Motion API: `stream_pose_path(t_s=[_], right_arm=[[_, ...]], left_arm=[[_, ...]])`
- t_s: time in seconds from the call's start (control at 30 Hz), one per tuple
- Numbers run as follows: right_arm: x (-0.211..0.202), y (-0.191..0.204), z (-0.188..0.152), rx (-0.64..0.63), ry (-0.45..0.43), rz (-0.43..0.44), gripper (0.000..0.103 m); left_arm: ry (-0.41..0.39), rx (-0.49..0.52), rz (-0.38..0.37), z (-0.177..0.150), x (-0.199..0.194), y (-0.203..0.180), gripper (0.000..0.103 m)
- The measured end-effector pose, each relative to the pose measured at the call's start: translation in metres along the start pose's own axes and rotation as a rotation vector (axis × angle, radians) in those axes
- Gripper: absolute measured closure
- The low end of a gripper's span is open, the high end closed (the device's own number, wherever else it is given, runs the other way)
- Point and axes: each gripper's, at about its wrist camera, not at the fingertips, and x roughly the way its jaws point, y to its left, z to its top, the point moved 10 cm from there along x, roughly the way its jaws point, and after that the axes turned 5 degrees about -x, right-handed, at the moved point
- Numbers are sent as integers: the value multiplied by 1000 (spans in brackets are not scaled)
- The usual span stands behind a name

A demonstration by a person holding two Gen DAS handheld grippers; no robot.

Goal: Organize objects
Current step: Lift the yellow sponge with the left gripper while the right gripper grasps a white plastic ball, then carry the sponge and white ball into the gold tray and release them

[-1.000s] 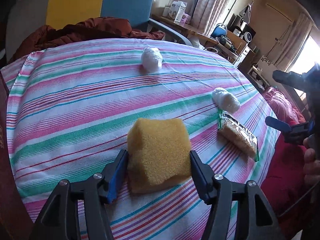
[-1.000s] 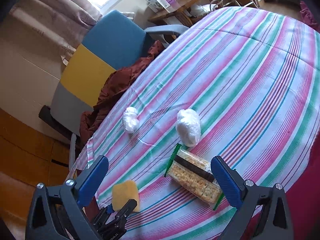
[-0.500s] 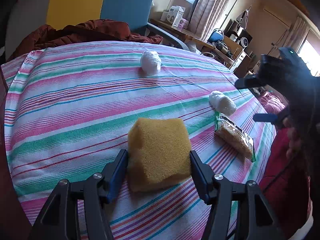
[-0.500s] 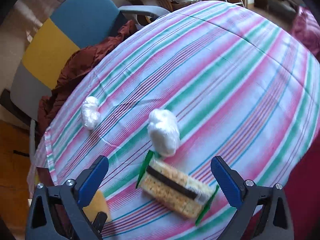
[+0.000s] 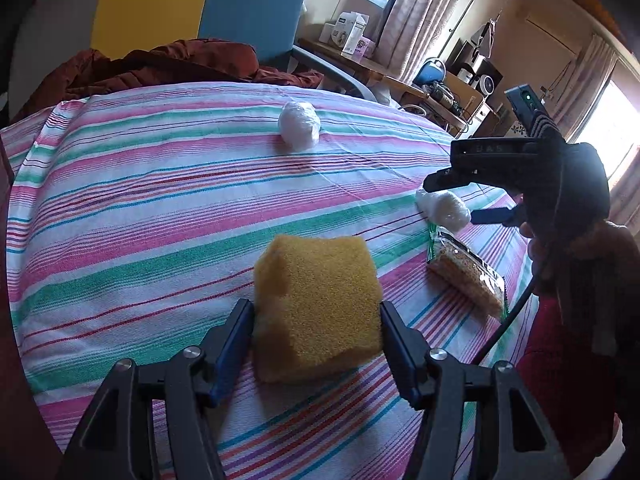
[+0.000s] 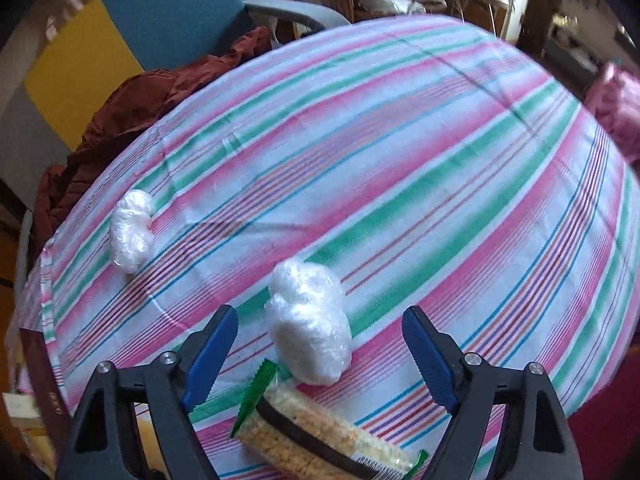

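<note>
My left gripper (image 5: 316,320) is shut on a yellow sponge (image 5: 316,300), which rests on the striped tablecloth (image 5: 160,208). My right gripper (image 6: 320,344) is open and hangs over a white plastic-wrapped bundle (image 6: 308,328), with a cracker packet (image 6: 320,440) just below it. In the left wrist view the right gripper (image 5: 464,196) is above that bundle (image 5: 442,208) and the cracker packet (image 5: 466,276) lies to the right of the sponge. A second white bundle (image 5: 299,125) lies farther back; it also shows in the right wrist view (image 6: 131,236).
A blue and yellow chair (image 5: 200,4) with a rust-red garment (image 5: 160,64) stands behind the table. Shelves with boxes and clutter (image 5: 400,68) run along the far wall. The table edge falls off to a red cover (image 5: 568,360) at the right.
My right gripper has moved forward and down over the near white bundle, past the cracker packet. My left gripper still holds the sponge in about the same place.
</note>
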Motion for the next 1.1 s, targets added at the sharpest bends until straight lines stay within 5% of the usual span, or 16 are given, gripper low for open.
stream_pose_path(t_s=[0.1,0.17,0.23,0.53,0.77,1.1], right_arm=[[14,5,-5,-57,53,-31,42],[20,6,-10,-108,72,-73,46],[17,8,-7,-130,51,-63,65],[4,13,11,-111,-55,-37,66],[-12,45,4,-183,-96,78,65],[-27,69,3,-280,-162,110,65]], left_arm=[[0,13,12,-1,1,-1,39],[2,24,20,-1,1,-2,39],[7,36,31,-2,1,-3,39],[-10,26,79,4,-17,5,49],[-151,32,152,24,-90,5,49],[-303,-19,347,29,-184,52,48]])
